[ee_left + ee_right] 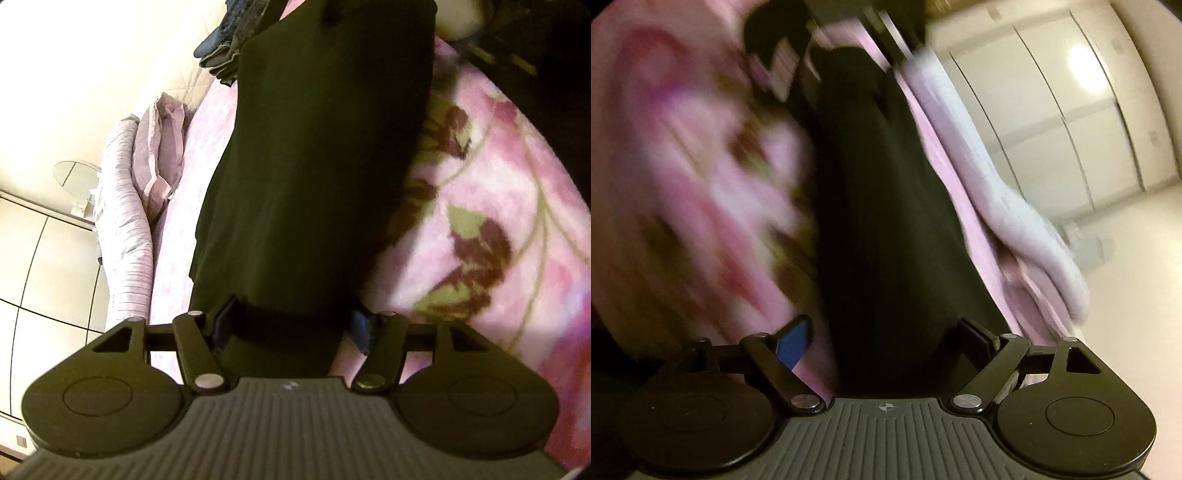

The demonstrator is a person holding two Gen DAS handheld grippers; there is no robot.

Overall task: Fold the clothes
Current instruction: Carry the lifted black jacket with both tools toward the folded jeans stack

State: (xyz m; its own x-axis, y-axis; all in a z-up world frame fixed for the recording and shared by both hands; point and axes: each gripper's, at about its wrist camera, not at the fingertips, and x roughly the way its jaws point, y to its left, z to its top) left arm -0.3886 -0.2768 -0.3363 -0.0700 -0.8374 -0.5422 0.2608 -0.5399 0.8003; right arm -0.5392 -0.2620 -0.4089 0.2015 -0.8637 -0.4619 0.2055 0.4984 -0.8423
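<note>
A black garment (317, 166) runs as a long dark strip from my left gripper (291, 325) across the pink floral bedspread (498, 192). It fills the gap between the blue-padded fingers (223, 325), which press on its bunched end. In the blurred right wrist view the same black garment (886, 221) passes between the wide-apart fingers of my right gripper (886, 343). Pink bedspread (683, 166) shows between its left finger (796, 341) and the cloth, so the jaws stand open. The garment's far end is hidden.
Folded denim (229, 40) lies at the far end of the bed. Lilac pillows (162, 155) and a ribbed lilac bolster (125, 229) line one edge, with white wardrobe doors (1071, 110) beyond. A dark shape (517, 55), perhaps the other gripper, sits past the garment.
</note>
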